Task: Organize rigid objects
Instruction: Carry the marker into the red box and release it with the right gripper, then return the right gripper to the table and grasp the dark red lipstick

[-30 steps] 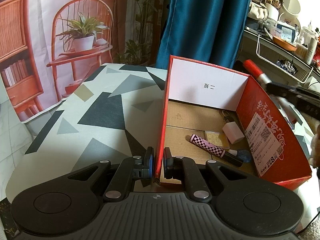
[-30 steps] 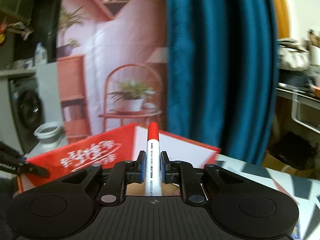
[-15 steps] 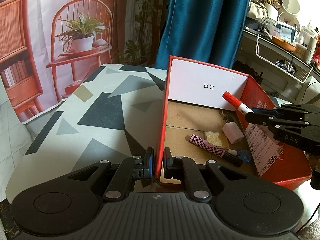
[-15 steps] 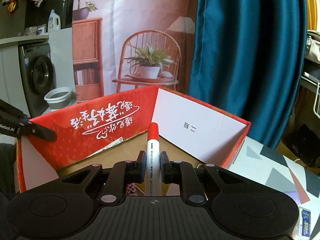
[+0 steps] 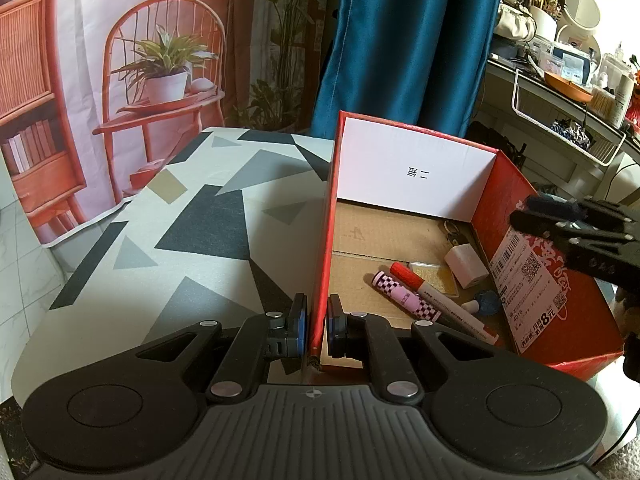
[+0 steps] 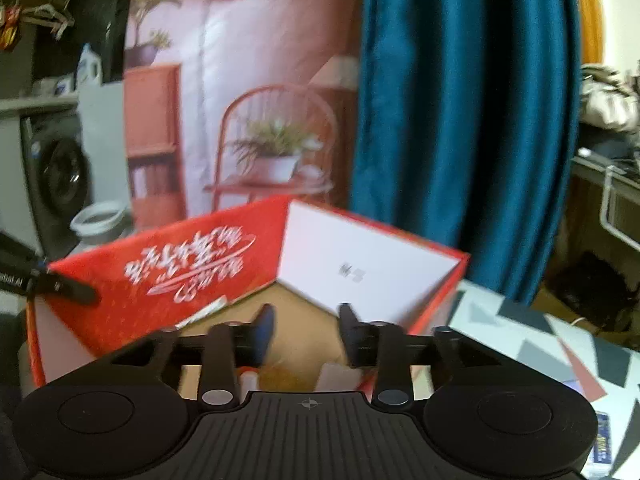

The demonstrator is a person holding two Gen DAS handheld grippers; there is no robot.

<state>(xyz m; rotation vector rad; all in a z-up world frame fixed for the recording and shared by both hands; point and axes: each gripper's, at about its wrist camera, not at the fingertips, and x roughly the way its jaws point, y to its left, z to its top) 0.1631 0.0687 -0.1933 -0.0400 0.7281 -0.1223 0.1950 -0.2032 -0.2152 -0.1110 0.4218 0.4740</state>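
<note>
A red cardboard box (image 5: 560,276) stands open on the patterned table (image 5: 168,224). My left gripper (image 5: 317,326) is shut on the box's left wall (image 5: 326,220) at its near corner. Inside lie a red-capped white marker (image 5: 436,300), a pink checkered pen (image 5: 404,296), a white cube (image 5: 466,266), a yellow pad (image 5: 434,276) and a blue round piece (image 5: 488,302). My right gripper (image 6: 306,330) is open and empty above the box (image 6: 168,280); it also shows at the right in the left wrist view (image 5: 520,212).
A blue curtain (image 5: 408,48) hangs behind the box. A cluttered shelf with a wire basket (image 5: 560,128) is at the right. A printed backdrop (image 5: 160,60) stands behind the table. A small blue packet (image 6: 602,444) lies on the table right of the box.
My right gripper has opened and let go of the red-capped marker, which now lies in the box beside the checkered pen. The right gripper has pulled back. The left gripper has not moved.
</note>
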